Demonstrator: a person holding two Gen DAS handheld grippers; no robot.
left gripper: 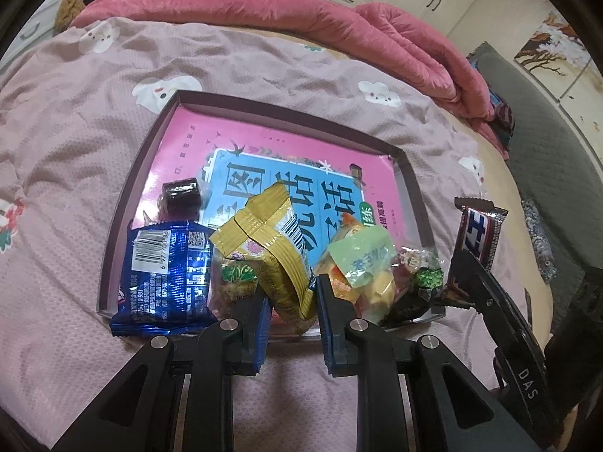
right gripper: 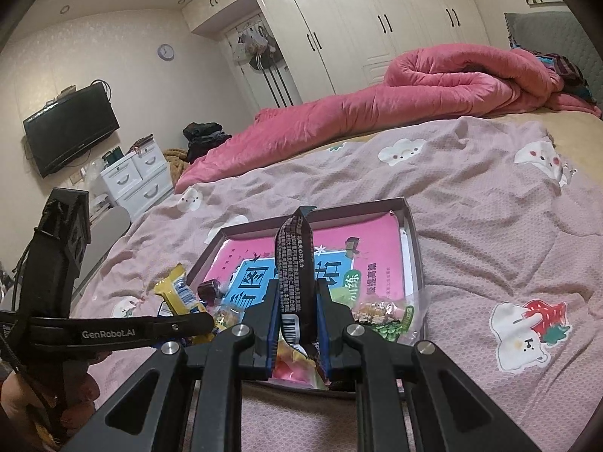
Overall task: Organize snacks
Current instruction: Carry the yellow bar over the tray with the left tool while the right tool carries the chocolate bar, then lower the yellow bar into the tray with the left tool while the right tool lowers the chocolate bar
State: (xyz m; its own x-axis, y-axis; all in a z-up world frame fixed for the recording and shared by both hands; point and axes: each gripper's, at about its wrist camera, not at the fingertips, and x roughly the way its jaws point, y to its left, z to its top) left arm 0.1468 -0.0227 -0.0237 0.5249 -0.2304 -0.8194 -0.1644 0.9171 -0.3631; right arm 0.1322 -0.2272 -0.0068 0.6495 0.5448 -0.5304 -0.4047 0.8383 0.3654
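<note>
A shallow dark box [left gripper: 150, 143] with a pink printed bottom lies on the bed; it also shows in the right wrist view [right gripper: 412, 233]. My left gripper [left gripper: 292, 301] is shut on a yellow snack packet [left gripper: 275, 241], held upright over the box's near edge. My right gripper [right gripper: 297, 324] is shut on a dark brown chocolate bar [right gripper: 296, 275], held upright over the box; the bar also shows in the left wrist view [left gripper: 478, 231]. In the box lie a blue packet [left gripper: 166, 275], a dark wrapped candy [left gripper: 181, 194], a green-and-yellow candy bag [left gripper: 361, 263] and small wrapped sweets [left gripper: 426, 267].
The box sits on a mauve bedsheet [right gripper: 490, 226] with cartoon prints. A rolled pink duvet [right gripper: 414, 90] lies behind. A white drawer unit [right gripper: 139, 180], a wall television [right gripper: 71, 128] and wardrobes [right gripper: 377, 26] stand beyond the bed.
</note>
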